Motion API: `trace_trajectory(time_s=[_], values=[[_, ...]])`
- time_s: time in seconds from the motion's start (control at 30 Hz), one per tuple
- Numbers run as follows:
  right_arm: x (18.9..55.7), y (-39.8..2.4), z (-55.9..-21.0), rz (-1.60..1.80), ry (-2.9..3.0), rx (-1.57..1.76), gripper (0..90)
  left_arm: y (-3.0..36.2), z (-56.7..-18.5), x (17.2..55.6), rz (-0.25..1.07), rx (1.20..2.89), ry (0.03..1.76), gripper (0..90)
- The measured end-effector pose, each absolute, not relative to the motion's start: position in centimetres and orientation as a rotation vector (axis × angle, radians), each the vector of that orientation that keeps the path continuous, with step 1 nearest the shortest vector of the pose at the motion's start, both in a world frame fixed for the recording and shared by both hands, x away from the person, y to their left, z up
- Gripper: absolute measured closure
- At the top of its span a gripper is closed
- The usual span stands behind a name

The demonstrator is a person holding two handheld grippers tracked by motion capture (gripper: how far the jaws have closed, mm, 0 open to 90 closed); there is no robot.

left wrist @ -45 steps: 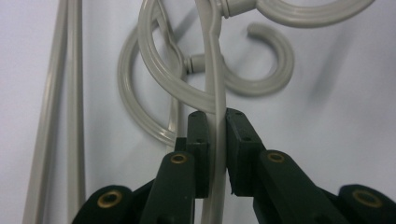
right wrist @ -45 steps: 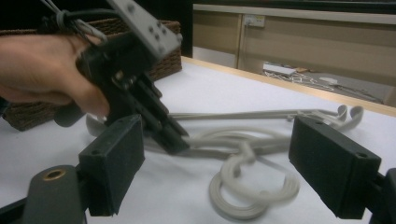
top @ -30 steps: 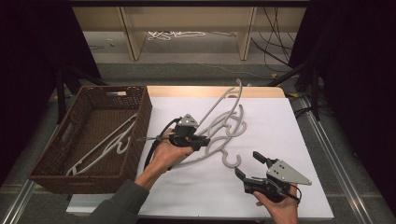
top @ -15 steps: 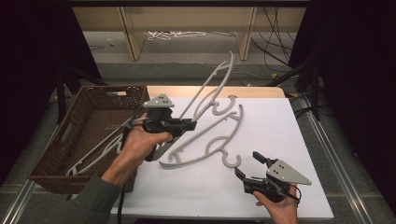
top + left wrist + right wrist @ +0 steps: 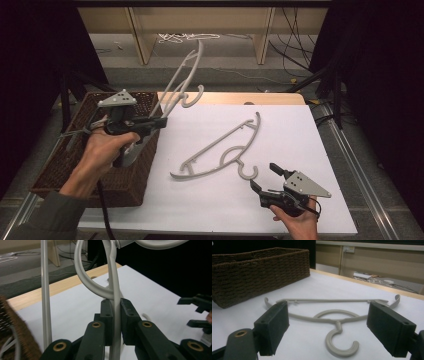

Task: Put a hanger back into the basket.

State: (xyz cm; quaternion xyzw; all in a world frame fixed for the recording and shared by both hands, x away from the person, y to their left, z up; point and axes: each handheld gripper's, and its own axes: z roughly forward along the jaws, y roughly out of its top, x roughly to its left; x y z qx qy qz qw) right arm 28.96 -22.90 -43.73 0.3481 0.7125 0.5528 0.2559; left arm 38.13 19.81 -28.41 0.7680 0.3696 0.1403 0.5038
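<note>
My left gripper (image 5: 162,121) is raised above the right rim of a brown wicker basket (image 5: 75,165) and is shut on a grey plastic hanger (image 5: 182,75) that sticks up and away from it. In the left gripper view the pads (image 5: 106,315) pinch the hanger's thin bar (image 5: 113,282), with its hook curving beside them. A second grey hanger (image 5: 220,147) lies flat on the white table sheet (image 5: 300,130), hook toward me. My right gripper (image 5: 266,178) rests near the front right edge, open, its jaws wide apart with that hanger (image 5: 332,315) lying beyond them.
The basket (image 5: 249,272) stands at the table's left and holds more light hangers (image 5: 75,132). A wooden strip (image 5: 250,98) edges the table's far side. Cables lie on the floor (image 5: 190,37) beyond, between wooden legs.
My left gripper has lifted one hanger off the pile and carried it up and to the left, over the basket's rim. The other hanger stays on the sheet. The right gripper has not moved.
</note>
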Motion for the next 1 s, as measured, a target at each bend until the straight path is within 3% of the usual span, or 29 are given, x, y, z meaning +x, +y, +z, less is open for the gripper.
trace_trajectory(time_s=[0.13,0.4,1.0], values=[[29.0,-22.9,-43.7,1.501,1.932,0.946,18.8,22.3,-29.3,37.9,0.317,1.825,0.95,81.6],[29.1,-22.8,-43.8,1.518,1.931,0.95,18.8,27.4,-31.3,37.6,0.416,1.837,1.001,81.7],[29.2,-22.8,-44.0,1.497,1.942,0.955,18.8,33.5,-35.4,36.9,0.499,1.967,0.977,81.7]])
